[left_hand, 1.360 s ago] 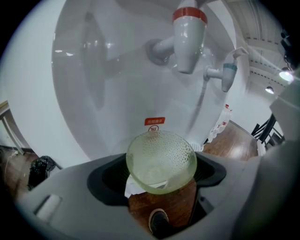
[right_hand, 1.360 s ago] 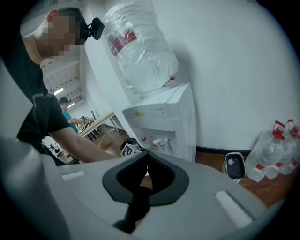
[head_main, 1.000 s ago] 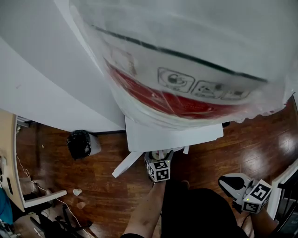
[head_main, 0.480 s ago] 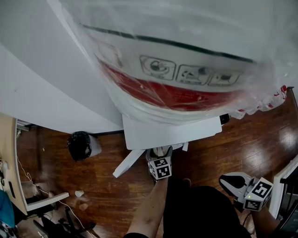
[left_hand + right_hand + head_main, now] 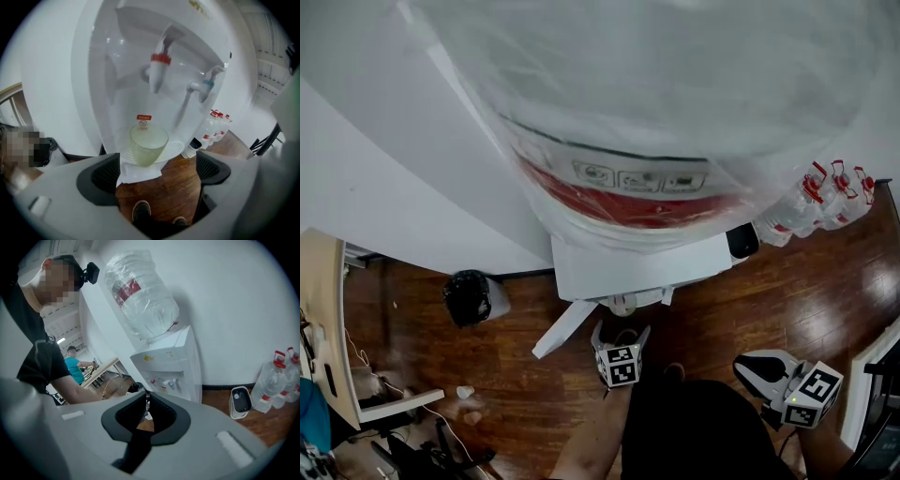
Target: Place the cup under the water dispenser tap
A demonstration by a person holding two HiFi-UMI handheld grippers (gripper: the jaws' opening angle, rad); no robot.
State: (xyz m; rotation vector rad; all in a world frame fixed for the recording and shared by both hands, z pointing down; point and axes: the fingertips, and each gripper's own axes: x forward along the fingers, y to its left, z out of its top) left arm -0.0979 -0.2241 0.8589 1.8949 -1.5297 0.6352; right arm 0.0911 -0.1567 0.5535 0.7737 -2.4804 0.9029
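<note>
**Cup stands on the drip tray, left gripper's jaws opening**

Head view: A big clear water bottle point(image 5: 675, 112), wrapped in wrinkled plastic film with a red label band, fills the upper part of the frame. Under it sits the white, box-shaped dispenser point(image 5: 637, 267). At the dispenser's lower edge, near the frame centre, the round rim of the cup point(image 5: 622, 303) shows. Just below it is the left gripper point(image 5: 620, 330), its two pale jaws spread and apart from the cup. The right gripper point(image 5: 750, 366) is at the lower right, well away from the dispenser, over the glossy brown wooden floor point(image 5: 825, 300). A bin with a black bag point(image 5: 469, 298) stands at the left.

Left gripper view: The cup point(image 5: 148, 145) is pale greenish and translucent. It stands upright on the round white drip tray point(image 5: 176, 149), below the tap with the red collar point(image 5: 158, 65). A second tap with a blue collar point(image 5: 205, 86) is to the right of it. The left gripper point(image 5: 157, 173) has dark ribbed pads at the lower left and lower right. Its jaws are opening, and nothing is between them. The cup is beyond the tips, untouched. A white sheet point(image 5: 138, 171) hangs from the tray's front edge.

Right gripper view: The right gripper point(image 5: 146, 404) has its jaws closed, with the tips meeting and nothing held. Beyond them, in the middle of the frame, is the dispenser point(image 5: 173, 366) with the tilted bottle point(image 5: 140, 291) on top. Small bottles with red caps point(image 5: 276, 376) stand on the floor at the right edge.
</note>
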